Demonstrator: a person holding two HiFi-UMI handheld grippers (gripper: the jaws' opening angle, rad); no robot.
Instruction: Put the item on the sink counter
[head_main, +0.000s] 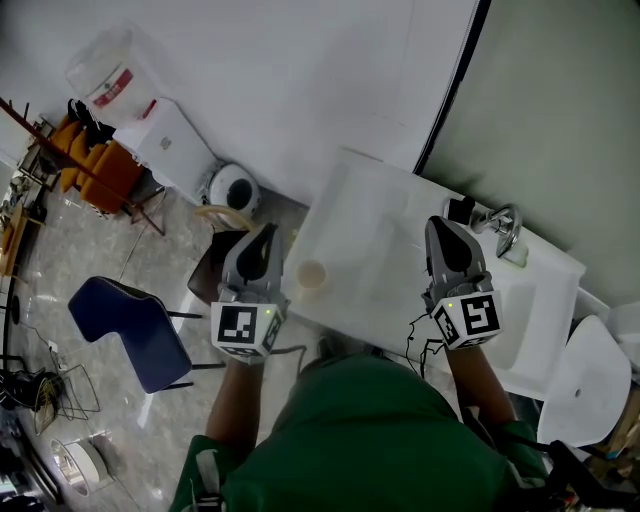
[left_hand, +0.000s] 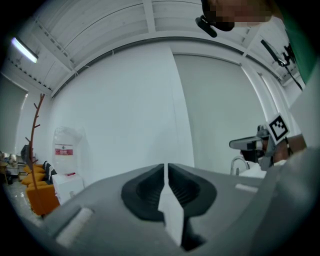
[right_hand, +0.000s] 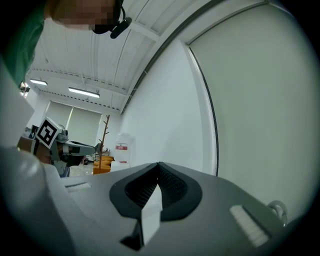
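In the head view a small beige cup (head_main: 311, 275) stands upright on the white sink counter (head_main: 375, 215), close to its front left edge. My left gripper (head_main: 262, 240) hangs just left of the cup, off the counter's edge, apart from it. In the left gripper view this gripper (left_hand: 166, 169) has its jaws together but for a hairline slit, nothing between them. My right gripper (head_main: 446, 235) hovers over the counter near the faucet (head_main: 503, 228). Seen in its own view, the right gripper (right_hand: 159, 166) is shut and empty. The cup is hidden in both gripper views.
The sink basin (head_main: 515, 320) lies right of my right gripper. A dark bin (head_main: 205, 275) and a blue chair (head_main: 130, 325) stand on the floor left of the counter. A water dispenser (head_main: 165, 135) and orange chairs (head_main: 100, 165) line the far wall.
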